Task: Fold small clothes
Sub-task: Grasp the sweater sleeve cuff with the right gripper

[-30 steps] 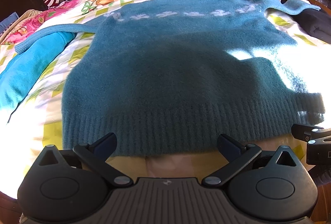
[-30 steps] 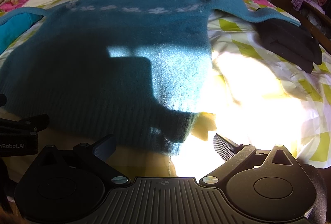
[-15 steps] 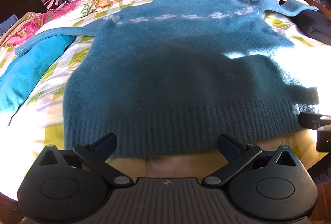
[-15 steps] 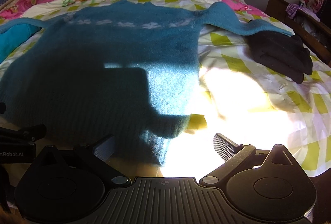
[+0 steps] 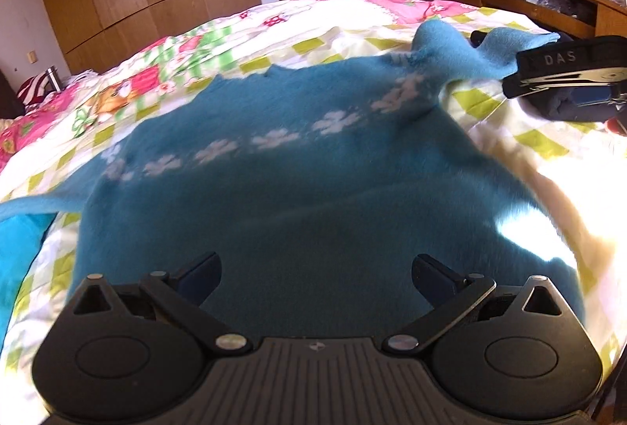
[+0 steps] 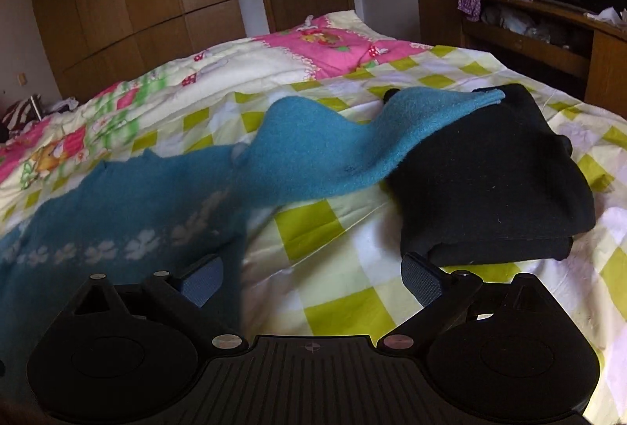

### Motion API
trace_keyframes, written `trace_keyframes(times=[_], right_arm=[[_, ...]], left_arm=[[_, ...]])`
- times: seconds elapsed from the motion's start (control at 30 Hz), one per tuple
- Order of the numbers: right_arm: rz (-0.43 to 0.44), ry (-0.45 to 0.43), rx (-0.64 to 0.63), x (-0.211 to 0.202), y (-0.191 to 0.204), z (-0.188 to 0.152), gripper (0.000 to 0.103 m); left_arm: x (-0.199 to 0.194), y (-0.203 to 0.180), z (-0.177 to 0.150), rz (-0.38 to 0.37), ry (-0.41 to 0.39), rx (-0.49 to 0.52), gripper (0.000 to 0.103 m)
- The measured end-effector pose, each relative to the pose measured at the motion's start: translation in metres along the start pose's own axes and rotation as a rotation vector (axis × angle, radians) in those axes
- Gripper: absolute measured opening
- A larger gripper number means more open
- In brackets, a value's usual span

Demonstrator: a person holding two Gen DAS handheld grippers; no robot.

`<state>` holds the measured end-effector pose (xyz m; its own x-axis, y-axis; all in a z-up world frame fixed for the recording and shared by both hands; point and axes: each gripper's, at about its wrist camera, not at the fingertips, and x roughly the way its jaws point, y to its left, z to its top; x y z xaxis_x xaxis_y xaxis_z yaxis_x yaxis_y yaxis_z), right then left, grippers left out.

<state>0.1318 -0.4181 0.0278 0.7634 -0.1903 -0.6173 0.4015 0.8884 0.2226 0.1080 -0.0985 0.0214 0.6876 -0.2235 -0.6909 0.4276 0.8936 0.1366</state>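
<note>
I am holding my left claw (image 5: 316, 270) wide open and empty, its two fingers spread over the lower body of the teal sweater (image 5: 298, 197). My right claw (image 6: 311, 274) is gaping just as wide and gripping nothing; its left finger is hanging over the sweater's side edge, its right finger over bare quilt just short of the folded black garment (image 6: 490, 189).

The sweater is lying spread flat on the bed (image 6: 333, 225), white flower band running across the chest. Its right sleeve (image 6: 352, 146) is stretching out sideways, and the cuff end is draping onto the black garment. The other sleeve (image 5: 35, 207) is trailing off toward a bright blue cloth (image 5: 19, 260) at the bed's edge.

I am judging the step in hand to be the first fold, bringing the right sleeve in across the chest. To do it well, I am planning to reach my right claw past the shoulder seam and pinch the sleeve near the cuff, taking only the teal knit and none of the black fabric beneath. The knit looks thick and fuzzy, so I am expecting it to drag on the quilt; lifting before carrying should keep the body from bunching. My left claw could be pressing the chest down near the armhole so the fold line stays straight.
</note>
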Motion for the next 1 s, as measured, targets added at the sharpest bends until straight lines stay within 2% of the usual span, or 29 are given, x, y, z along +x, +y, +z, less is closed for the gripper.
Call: trace_keyframes(times=[0.17, 0.3, 0.37, 0.4, 0.5, 0.57, 0.6, 0.63, 0.67, 0.73, 0.8, 0.87, 1.0], right_arm=[[0.012, -0.037, 0.265, 0.059, -0.039, 0.025, 0.092], [0.012, -0.084, 0.434, 0.079, -0.050, 0.038, 0.090], [0.005, -0.100, 0.475, 0.078, -0.047, 0.044, 0.064], [0.038, -0.102, 0.479, 0.075, -0.044, 0.047, 0.049], [0.055, -0.109, 0.460, 0.077, -0.036, 0.057, 0.049], [0.063, -0.051, 0.527, 0.096, -0.045, 0.067, 0.049], [0.085, -0.026, 0.594, 0.105, -0.053, 0.070, 0.046], [0.105, -0.011, 0.651, 0.111, -0.060, 0.072, 0.036], [0.113, -0.007, 0.692, 0.113, -0.067, 0.074, 0.032], [0.088, -0.025, 0.749, 0.108, -0.080, 0.075, 0.023], [0.086, -0.041, 0.792, 0.105, -0.091, 0.076, 0.023], [0.116, -0.014, 0.818, 0.111, -0.095, 0.081, 0.025], [0.080, -0.023, 0.821, 0.122, -0.088, 0.092, 0.027]], left_arm=[[0.054, -0.021, 0.051, -0.075, -0.055, 0.050, 0.103], [0.085, -0.035, 0.074, -0.117, -0.043, 0.096, 0.103], [0.094, -0.040, 0.083, -0.142, -0.021, 0.098, 0.103], [0.096, -0.042, 0.086, -0.152, -0.011, 0.096, 0.103], [0.103, -0.045, 0.095, -0.169, 0.016, 0.087, 0.103], [0.106, -0.047, 0.099, -0.173, 0.036, 0.087, 0.103], [0.106, -0.048, 0.102, -0.171, 0.043, 0.091, 0.103], [0.105, -0.049, 0.103, -0.168, 0.045, 0.092, 0.103], [0.105, -0.051, 0.106, -0.164, 0.046, 0.091, 0.103], [0.107, -0.052, 0.110, -0.162, 0.056, 0.082, 0.103], [0.108, -0.053, 0.111, -0.168, 0.063, 0.070, 0.103], [0.109, -0.055, 0.112, -0.174, 0.068, 0.066, 0.103], [0.103, -0.054, 0.110, -0.177, 0.064, 0.049, 0.103]])
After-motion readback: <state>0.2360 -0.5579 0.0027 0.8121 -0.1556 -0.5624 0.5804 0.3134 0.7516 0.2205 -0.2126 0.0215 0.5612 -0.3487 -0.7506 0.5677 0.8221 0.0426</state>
